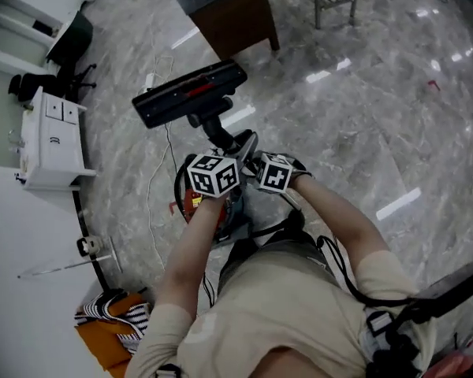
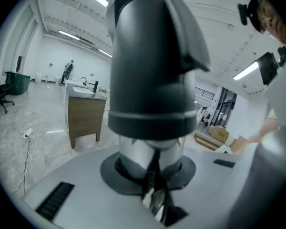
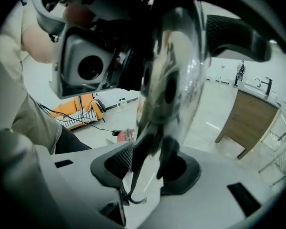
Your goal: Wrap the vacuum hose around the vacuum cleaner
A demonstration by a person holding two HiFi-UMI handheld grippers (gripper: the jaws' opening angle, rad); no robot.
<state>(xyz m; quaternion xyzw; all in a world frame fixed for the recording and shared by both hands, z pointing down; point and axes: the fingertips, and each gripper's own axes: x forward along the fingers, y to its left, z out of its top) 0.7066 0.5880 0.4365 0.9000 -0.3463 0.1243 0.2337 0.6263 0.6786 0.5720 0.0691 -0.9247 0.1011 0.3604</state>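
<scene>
The vacuum cleaner [image 1: 221, 136] stands on the marble floor [image 1: 363, 124], with its floor head [image 1: 191, 93] pointing away from the person. The left tool [image 2: 151, 182] is clenched on the cleaner's chrome tube [image 2: 133, 151], just under a dark sleeve [image 2: 152, 56] — the right tool [image 3: 148, 175], close beside it, is released, with its jaws apart around the tube.
</scene>
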